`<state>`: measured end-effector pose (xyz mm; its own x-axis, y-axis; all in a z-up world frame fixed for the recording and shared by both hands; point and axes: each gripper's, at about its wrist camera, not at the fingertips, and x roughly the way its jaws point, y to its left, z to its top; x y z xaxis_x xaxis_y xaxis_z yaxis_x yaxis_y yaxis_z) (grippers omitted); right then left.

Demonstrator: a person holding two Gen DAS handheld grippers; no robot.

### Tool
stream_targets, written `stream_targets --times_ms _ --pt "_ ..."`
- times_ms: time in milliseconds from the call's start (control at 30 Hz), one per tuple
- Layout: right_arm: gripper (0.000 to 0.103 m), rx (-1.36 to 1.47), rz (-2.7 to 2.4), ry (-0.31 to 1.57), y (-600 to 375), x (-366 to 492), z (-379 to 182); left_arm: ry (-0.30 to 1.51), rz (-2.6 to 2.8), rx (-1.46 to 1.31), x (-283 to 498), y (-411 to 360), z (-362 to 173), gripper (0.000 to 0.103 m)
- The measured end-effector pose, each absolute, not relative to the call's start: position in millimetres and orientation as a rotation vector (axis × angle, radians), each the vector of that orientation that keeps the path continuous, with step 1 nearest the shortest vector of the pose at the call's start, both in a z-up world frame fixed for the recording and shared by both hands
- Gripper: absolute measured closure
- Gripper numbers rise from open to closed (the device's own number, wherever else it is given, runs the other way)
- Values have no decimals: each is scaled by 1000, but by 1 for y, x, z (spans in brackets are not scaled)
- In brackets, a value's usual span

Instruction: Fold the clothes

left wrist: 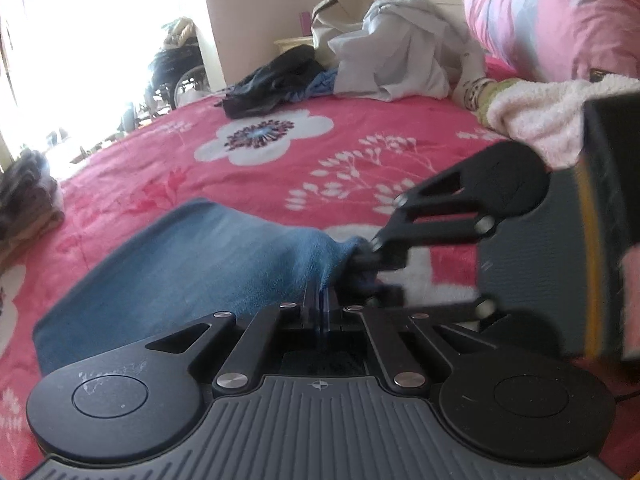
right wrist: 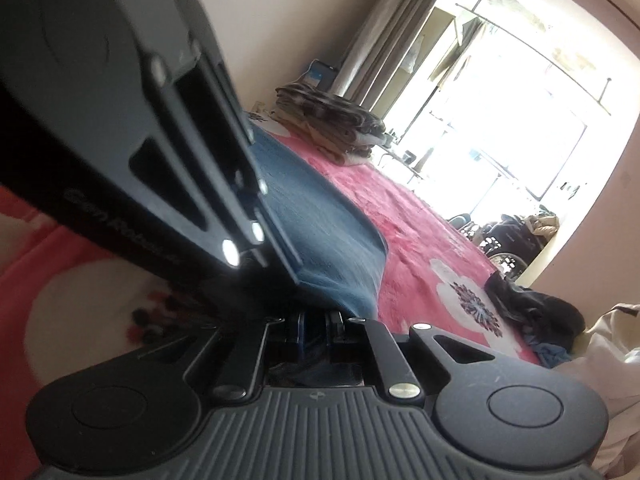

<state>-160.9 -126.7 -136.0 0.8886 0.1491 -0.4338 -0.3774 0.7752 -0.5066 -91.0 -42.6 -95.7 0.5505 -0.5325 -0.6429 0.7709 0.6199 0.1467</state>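
The left tongs (left wrist: pixel 323 300) are sitting fully closed, pinching the near edge of a blue, soft fleecy cloth (left wrist: pixel 192 264) that is lying on the bed and spreading away to their left. The right tongs (left wrist: pixel 370 256) are coming in from the right side just ahead of the left ones, nearly closed and gripping a bunched corner of the same cloth; from the right wrist view the right tongs (right wrist: pixel 316 320) are pressing blue fabric (right wrist: pixel 320 216) between their pads, while the body of the left tongs (right wrist: pixel 132 120) is filling the upper left and hiding part of the cloth.

The bed is wearing a pink fleece blanket with white flower prints (left wrist: pixel 360 128), and it is carrying everything around the tongs. Far ahead of the left tongs, a crumpled black garment (left wrist: pixel 272 80) is lying beside a small heap of blue fabric (left wrist: pixel 320 84) and a rumpled white garment (left wrist: pixel 400 60). To the far right, a fluffy cream towel (left wrist: pixel 540 116) is resting below a pink and grey patterned quilt (left wrist: pixel 560 12). To the far left, a stack of folded brown and grey clothes (left wrist: pixel 24 200) is sitting at the bed's edge. Beyond the bed, a wheelchair (left wrist: pixel 176 68) is standing by the bright window.
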Motion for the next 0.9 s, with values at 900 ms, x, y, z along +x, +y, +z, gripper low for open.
stream_targets --times_ms 900 --pt "92 1 344 658 -195 -126 -120 712 -825 454 -112 -29 -96 87"
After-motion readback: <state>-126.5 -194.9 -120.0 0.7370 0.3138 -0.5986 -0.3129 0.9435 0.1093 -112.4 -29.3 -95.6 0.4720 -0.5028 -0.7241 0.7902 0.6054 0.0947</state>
